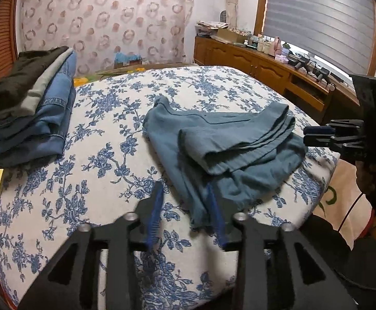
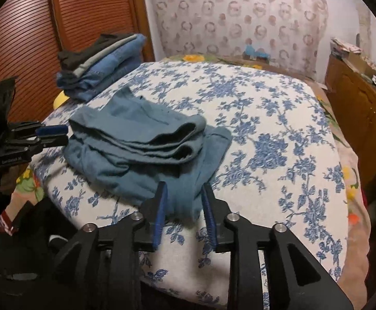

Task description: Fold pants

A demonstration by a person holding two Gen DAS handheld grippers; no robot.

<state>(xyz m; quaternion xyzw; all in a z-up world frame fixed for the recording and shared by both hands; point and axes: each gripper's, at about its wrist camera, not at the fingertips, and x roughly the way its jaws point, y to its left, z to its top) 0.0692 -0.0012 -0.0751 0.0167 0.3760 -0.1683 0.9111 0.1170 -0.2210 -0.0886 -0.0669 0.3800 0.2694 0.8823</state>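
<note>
The soft teal-blue cotton pants [image 1: 213, 139] lie partly folded on the bed with the white, blue-flowered cover [image 1: 84, 155], well apart from the stack of folded clothes [image 1: 33, 103], denim, grey and dark, which sits toward the cover's far corner. The pants look light and limp: the cloth sags into loose layers, the upper fold gapes open at its edge, and nothing in it would hold a shape by itself, so it will likely drape and slide when lifted by one point only. I judge the best hold to be on the near hem, at two corners spread apart, pinching through all layers at once so the fold beneath does not come loose; the cover is soft too, so a low pinch risks catching it along with the pants. The left hand-held gripper [image 1: 185, 206] stands with its blue-padded fingers apart over the near edge of the pants; its right finger lies on or just over the cloth and its left finger is over bare cover, and no cloth is clamped. The right hand-held gripper [image 2: 184, 201] also has its fingers parted, with the near hanging edge of the pants between them, though the pads do not seem to press on it.
</note>
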